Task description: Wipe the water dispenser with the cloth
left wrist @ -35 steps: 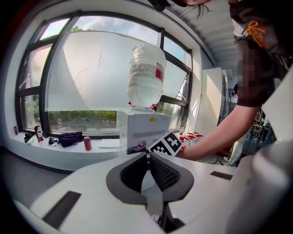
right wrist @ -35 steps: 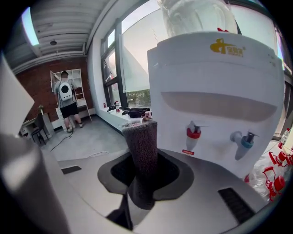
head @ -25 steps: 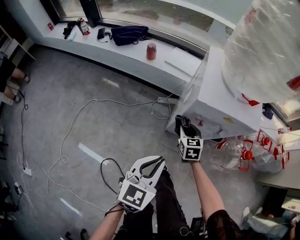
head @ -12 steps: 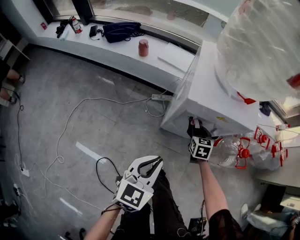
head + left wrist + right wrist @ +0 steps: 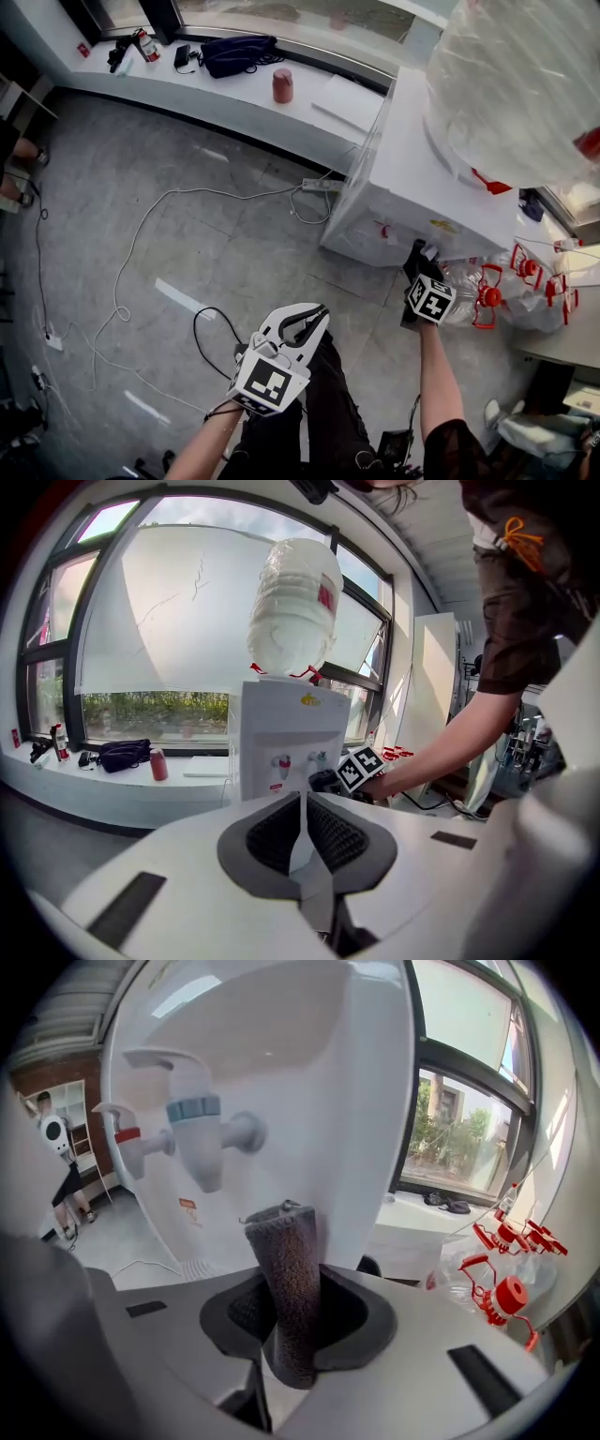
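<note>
Right gripper [image 5: 296, 1309]: I see it clamped on dark grey rolled cloth [image 5: 286, 1260], apparently touching white plastic water dispenser [image 5: 319, 1082].
Left gripper [image 5: 302, 829]: closed, empty.

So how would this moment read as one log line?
right gripper: shut on cloth | cloth: by water dispenser front | left gripper: shut, empty

Hardly any gap is left between the cloth [image 5: 286, 1279] in the right gripper [image 5: 419, 255] and the water dispenser [image 5: 403, 197] front at 12 o'clock; taps [image 5: 187, 1119] are stuck out at 10, empty bottles [image 5: 487, 302] are piled at 3. Open floor [image 5: 234, 253] is found at 8 to 9, crossed by loose cables [image 5: 150, 223]
</note>
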The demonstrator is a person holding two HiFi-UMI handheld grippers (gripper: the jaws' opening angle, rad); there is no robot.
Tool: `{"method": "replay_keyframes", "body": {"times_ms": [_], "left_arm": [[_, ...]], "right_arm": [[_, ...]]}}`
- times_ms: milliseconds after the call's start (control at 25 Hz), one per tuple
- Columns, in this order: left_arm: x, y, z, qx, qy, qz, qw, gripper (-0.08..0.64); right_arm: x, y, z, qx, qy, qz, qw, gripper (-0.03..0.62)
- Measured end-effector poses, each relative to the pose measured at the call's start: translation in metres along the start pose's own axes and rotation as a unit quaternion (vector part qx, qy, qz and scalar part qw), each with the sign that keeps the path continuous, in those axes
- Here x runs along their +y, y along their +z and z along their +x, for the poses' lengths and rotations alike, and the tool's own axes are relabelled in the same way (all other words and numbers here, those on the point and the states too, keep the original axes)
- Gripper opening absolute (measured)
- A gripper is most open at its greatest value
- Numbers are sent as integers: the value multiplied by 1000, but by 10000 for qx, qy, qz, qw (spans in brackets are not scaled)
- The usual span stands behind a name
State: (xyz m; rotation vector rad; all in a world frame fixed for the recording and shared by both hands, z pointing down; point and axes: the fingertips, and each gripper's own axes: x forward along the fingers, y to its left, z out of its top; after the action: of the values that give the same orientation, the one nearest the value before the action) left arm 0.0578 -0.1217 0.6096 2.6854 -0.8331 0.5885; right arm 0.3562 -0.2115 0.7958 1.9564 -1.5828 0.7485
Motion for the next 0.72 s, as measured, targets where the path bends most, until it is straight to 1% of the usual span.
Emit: {"method": "replay_keyframes", "body": {"times_ms": [120, 240, 440, 560, 720], "left_arm": [[-1, -3, -2, 48, -6, -7, 10000, 31], [0, -6, -5, 75, 47, -36, 10000, 31], [6, -11, -6, 61, 172, -79, 9998, 31], [10, -16, -6, 65, 235, -111, 9996, 31], [16, -24, -7, 91, 310, -145, 9994, 31]], "right_arm": [[-6, -6, -5, 28, -15, 7, 10000, 101], [10, -13, -10, 79, 211, -210, 9995, 101], [72, -27, -9, 161, 904, -636, 9937, 101], [121, -38, -4, 238, 1298, -780, 9882, 101], [180, -47, 9, 273, 1678, -845, 9818, 101]]}}
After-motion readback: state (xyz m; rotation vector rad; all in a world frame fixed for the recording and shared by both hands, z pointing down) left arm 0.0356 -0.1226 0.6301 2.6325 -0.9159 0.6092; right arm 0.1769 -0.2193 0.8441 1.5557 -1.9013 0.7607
